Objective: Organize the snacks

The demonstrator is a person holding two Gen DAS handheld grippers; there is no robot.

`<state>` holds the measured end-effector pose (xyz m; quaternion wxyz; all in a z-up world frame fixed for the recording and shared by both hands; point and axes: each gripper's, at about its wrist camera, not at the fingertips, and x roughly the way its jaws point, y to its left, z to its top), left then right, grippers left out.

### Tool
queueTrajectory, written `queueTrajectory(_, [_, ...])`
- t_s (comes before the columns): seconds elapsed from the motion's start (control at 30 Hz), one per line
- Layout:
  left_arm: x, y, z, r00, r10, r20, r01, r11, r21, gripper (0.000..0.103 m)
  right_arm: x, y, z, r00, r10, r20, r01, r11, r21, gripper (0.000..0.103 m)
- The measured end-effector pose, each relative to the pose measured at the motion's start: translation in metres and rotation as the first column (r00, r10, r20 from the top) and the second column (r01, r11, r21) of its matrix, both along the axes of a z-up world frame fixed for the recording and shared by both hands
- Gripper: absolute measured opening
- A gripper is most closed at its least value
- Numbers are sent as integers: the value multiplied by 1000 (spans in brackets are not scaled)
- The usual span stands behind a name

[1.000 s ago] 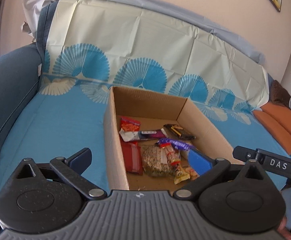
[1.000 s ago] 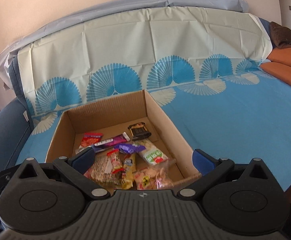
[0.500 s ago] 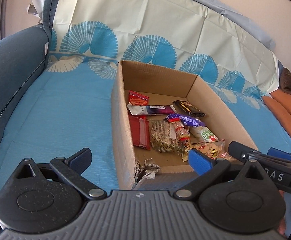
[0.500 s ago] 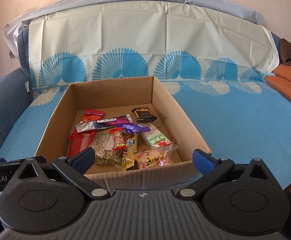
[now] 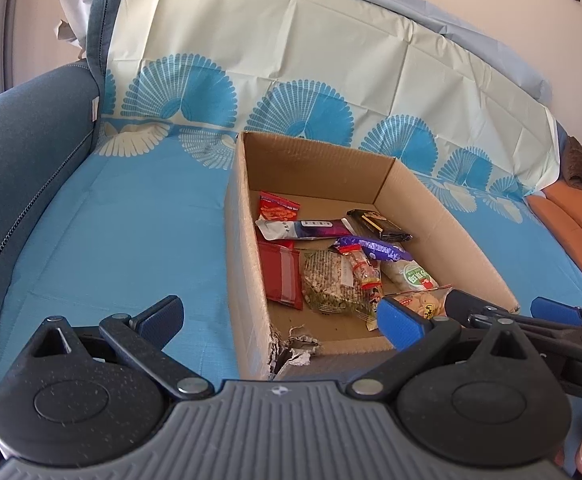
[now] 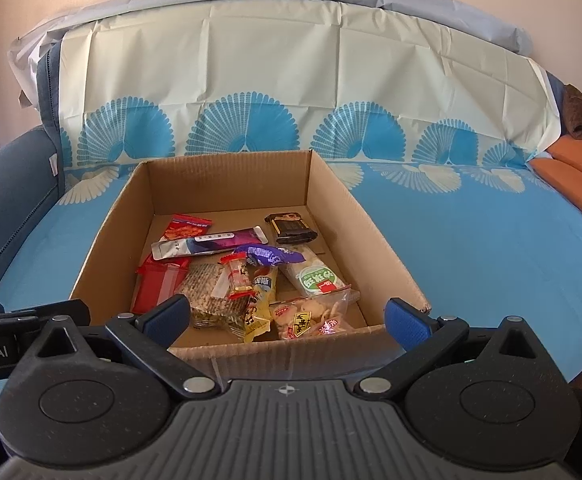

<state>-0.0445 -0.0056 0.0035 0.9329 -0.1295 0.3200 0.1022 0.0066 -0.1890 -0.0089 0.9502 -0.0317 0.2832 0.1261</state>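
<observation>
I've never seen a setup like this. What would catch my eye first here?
Probably the open brown cardboard box in the middle of the sofa, on a blue sheet with a fan pattern, with a jumble of bright snack packets on its floor. Next, its torn near-left corner, and the two open blue-tipped grippers, left gripper and right gripper, low in front.
</observation>
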Motion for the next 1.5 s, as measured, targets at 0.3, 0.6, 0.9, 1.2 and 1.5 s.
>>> queueTrajectory(0.3, [-1, -1, 1, 1000, -6, 8, 6, 1000, 5, 103, 1, -1, -2, 1000, -4, 2, 4, 1000, 2, 102])
queueTrajectory(0.6, [0, -2, 1, 1000, -12, 13, 12, 1000, 5, 103, 0, 0, -2, 1000, -7, 4, 7, 1000, -1, 102])
queueTrajectory(0.9, [0, -2, 1, 1000, -11, 11, 11, 1000, 2, 103, 0, 0, -2, 1000, -7, 3, 7, 1000, 0, 102])
queueTrajectory(1.2, [0, -3, -1, 1000, -17, 15, 17, 1000, 2, 103, 1, 0, -2, 1000, -6, 3, 6, 1000, 0, 102])
queueTrajectory(1.5, [0, -3, -1, 1000, -19, 16, 19, 1000, 1, 103, 1, 0, -1, 1000, -6, 2, 6, 1000, -1, 102])
